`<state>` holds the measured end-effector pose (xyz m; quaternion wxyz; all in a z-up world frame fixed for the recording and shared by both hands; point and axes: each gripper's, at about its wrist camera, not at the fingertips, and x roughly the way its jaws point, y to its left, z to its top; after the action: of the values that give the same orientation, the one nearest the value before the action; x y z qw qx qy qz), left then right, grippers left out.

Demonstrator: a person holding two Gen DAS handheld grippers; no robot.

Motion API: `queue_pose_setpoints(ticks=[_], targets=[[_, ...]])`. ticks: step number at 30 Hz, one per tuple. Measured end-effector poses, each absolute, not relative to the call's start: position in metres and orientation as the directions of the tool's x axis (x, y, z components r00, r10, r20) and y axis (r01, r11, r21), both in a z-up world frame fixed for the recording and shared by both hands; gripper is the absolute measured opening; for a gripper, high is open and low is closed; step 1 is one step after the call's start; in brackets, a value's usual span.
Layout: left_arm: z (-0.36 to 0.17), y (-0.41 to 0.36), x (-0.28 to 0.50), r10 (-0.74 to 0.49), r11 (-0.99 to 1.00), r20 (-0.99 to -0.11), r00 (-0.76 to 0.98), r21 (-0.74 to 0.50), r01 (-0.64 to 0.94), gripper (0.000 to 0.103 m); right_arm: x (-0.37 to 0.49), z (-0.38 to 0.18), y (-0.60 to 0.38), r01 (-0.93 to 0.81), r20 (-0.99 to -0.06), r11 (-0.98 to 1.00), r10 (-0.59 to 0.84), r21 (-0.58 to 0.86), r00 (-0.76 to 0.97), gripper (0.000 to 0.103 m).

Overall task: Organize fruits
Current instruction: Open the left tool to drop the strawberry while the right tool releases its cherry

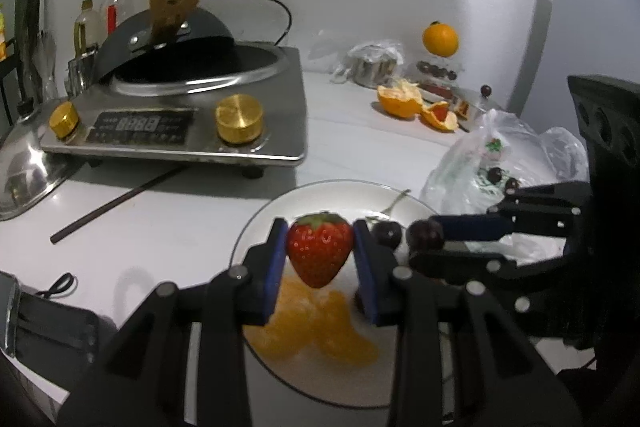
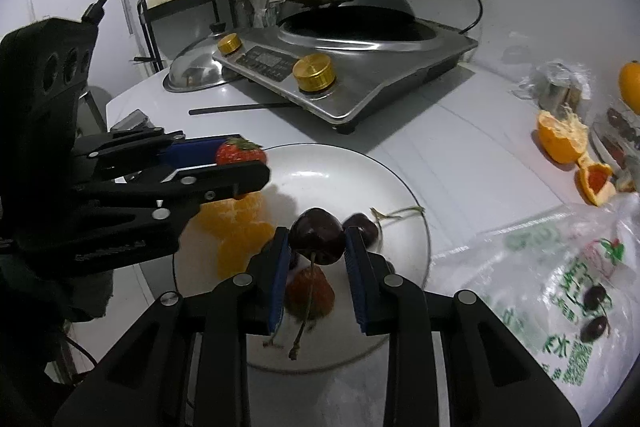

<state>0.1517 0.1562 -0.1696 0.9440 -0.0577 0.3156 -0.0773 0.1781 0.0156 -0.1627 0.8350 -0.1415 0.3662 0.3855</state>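
My left gripper is shut on a red strawberry, held just above the white plate. Orange segments lie on the plate under it, and a dark cherry sits beside them. From the right, my right gripper reaches over the plate with another dark cherry. In the right wrist view that gripper is shut on the cherry, stem hanging down. Below it lie a second strawberry and a cherry on the plate. The left gripper holds its strawberry at the plate's left.
A steel induction cooker with a wok stands behind the plate, a chopstick in front of it. Orange peels and a whole orange lie at the back right. A plastic bag with cherries sits right of the plate.
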Motion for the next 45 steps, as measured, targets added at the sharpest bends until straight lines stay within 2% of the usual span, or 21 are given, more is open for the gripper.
queue_pose_setpoints(ticks=[14,19,22,31,33,36,38,41,45], targets=[[-0.189,0.17,0.181,-0.183,0.977,-0.63,0.755,-0.199,0.07,0.035,0.2,-0.185,0.043,-0.761,-0.744,0.646,0.539,0.065,0.395,0.029],[-0.189,0.171,0.18,-0.173,0.977,-0.635,0.753,-0.205,0.052,0.041,0.2,-0.184,0.043,-0.754,-0.746,0.654,0.532,0.061,0.401,0.03],[-0.186,0.17,0.176,-0.164,0.979,-0.631,0.759,-0.199,0.046,0.048,0.198,-0.18,0.041,-0.751,-0.74,0.658,0.532,0.057,0.41,0.039],[-0.167,0.157,0.154,-0.14,0.985,-0.605,0.784,-0.169,0.046,0.056,0.183,-0.159,0.019,-0.73,-0.714,0.682,0.533,0.044,0.455,0.043],[-0.161,0.153,0.148,-0.133,0.986,-0.596,0.792,-0.162,0.043,0.068,0.18,-0.155,0.012,-0.724,-0.708,0.688,0.535,0.049,0.461,0.05],[-0.151,0.147,0.138,-0.142,0.984,-0.574,0.806,-0.172,0.051,0.068,0.173,-0.147,-0.003,-0.714,-0.693,0.698,0.541,0.056,0.475,0.054],[-0.145,0.14,0.132,-0.133,0.986,-0.566,0.814,-0.158,0.052,0.068,0.168,-0.143,-0.011,-0.705,-0.683,0.708,0.54,0.053,0.491,0.063],[-0.137,0.127,0.122,-0.098,0.993,-0.556,0.826,-0.114,0.041,0.075,0.16,-0.139,-0.023,-0.688,-0.666,0.725,0.529,0.032,0.526,0.07],[-0.131,0.111,0.111,-0.082,0.995,-0.546,0.834,-0.095,0.036,0.076,0.152,-0.133,-0.044,-0.662,-0.643,0.749,0.523,0.032,0.56,0.07]])
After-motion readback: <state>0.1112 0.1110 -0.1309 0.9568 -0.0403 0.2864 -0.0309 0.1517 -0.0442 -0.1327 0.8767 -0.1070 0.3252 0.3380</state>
